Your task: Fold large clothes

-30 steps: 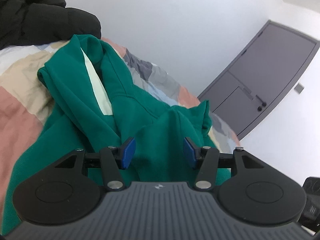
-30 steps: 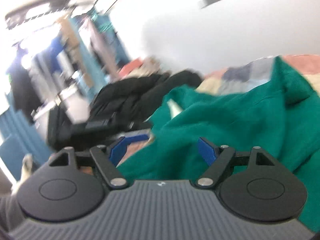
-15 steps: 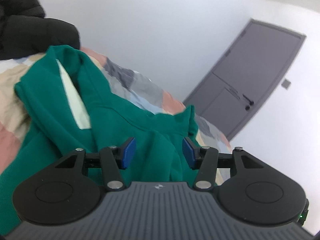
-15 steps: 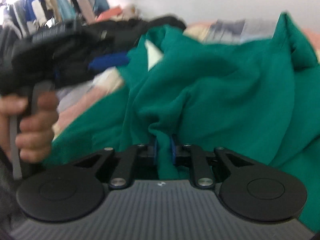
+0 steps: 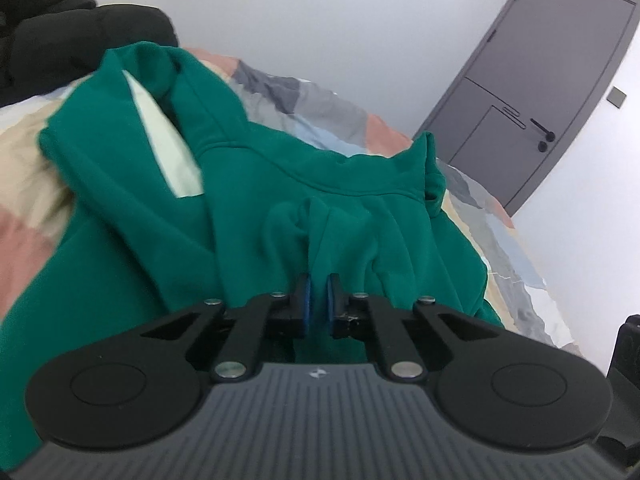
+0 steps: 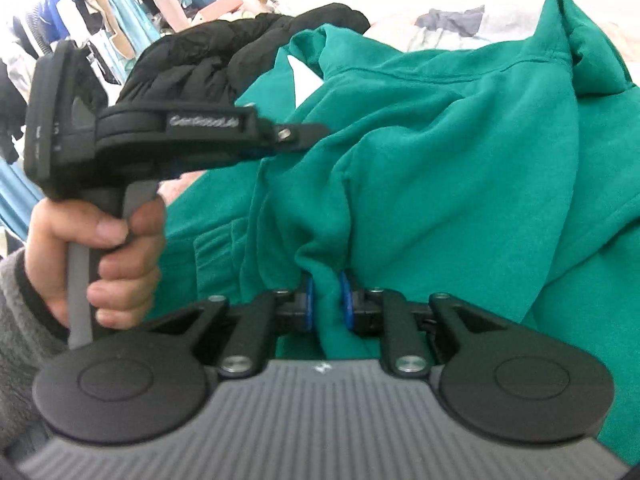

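Observation:
A large green hoodie (image 5: 248, 200) lies crumpled on a patchwork bedspread (image 5: 24, 200), its pale hood lining (image 5: 164, 136) showing at the upper left. My left gripper (image 5: 318, 300) is shut on a pinched fold of the green fabric. My right gripper (image 6: 326, 300) is shut on another fold of the same hoodie (image 6: 460, 168). In the right wrist view the left gripper (image 6: 296, 136) shows from the side, held by a hand (image 6: 100, 248), its tips buried in the cloth.
A black puffy jacket (image 5: 60, 40) lies at the far end of the bed, also in the right wrist view (image 6: 224, 56). A grey door (image 5: 540, 88) stands in the white wall to the right. Hanging clothes (image 6: 100, 8) fill the room's left side.
My left gripper was open above the hoodie and has closed on a fold. My right gripper closed on the fabric half a second ago and still holds it.

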A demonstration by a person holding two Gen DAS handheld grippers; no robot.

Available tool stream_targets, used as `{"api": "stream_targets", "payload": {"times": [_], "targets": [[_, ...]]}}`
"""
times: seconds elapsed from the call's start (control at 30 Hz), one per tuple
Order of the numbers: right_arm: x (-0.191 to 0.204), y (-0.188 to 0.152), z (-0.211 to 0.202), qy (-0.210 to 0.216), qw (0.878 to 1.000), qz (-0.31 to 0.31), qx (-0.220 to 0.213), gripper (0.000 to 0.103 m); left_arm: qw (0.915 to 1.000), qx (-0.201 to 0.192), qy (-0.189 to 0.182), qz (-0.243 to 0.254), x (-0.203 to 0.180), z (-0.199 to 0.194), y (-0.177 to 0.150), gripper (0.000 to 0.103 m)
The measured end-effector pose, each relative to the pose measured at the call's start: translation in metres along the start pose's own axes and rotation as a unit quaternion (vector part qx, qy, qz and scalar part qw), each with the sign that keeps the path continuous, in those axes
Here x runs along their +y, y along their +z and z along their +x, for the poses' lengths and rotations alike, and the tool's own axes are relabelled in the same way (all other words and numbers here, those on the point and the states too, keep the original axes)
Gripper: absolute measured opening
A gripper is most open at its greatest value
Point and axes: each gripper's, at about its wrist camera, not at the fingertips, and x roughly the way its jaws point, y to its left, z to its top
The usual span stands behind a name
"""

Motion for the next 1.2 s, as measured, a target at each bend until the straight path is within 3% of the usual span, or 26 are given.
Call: {"api": "stream_targets", "payload": {"times": [0.13, 0.2, 0.27, 0.43, 0.6, 0.83, 0.93, 1.07, 1.2], "targets": [[0.004, 0.004, -0.010, 0.004, 1.000, -0.007, -0.020, 0.021, 0.9994, 0.009, 0.025, 0.024, -0.002, -0.008, -0.005, 0.009], [0.001, 0.007, -0.013, 0.003, 1.000, 0.005, -0.026, 0.032, 0.9990, 0.017, 0.032, 0.024, -0.001, -0.003, -0.007, 0.009], [-0.004, 0.011, -0.019, -0.004, 0.999, 0.025, -0.038, 0.050, 0.9985, 0.029, 0.037, 0.028, -0.002, 0.002, -0.007, 0.009], [-0.022, 0.015, -0.030, -0.015, 0.994, 0.076, -0.080, 0.051, 0.9972, 0.051, 0.045, 0.030, 0.000, 0.013, -0.009, 0.010], [-0.020, 0.018, -0.020, -0.051, 0.991, 0.069, -0.102, 0.051, 0.9968, 0.053, 0.048, 0.034, 0.000, 0.016, -0.010, 0.010], [-0.039, 0.025, -0.048, -0.055, 0.971, 0.124, -0.195, 0.051, 0.9963, 0.051, 0.052, 0.045, -0.004, 0.015, -0.011, 0.010], [-0.042, 0.024, -0.039, -0.058, 0.975, 0.129, -0.174, 0.051, 0.9963, 0.049, 0.053, 0.048, -0.005, 0.015, -0.011, 0.010], [-0.035, 0.023, -0.007, -0.085, 0.987, 0.089, -0.102, 0.051, 0.9966, 0.046, 0.051, 0.045, -0.005, 0.014, -0.011, 0.010], [-0.034, 0.018, 0.022, -0.102, 0.992, 0.069, -0.040, 0.051, 0.9968, 0.046, 0.049, 0.043, -0.004, 0.013, -0.011, 0.013]]}}
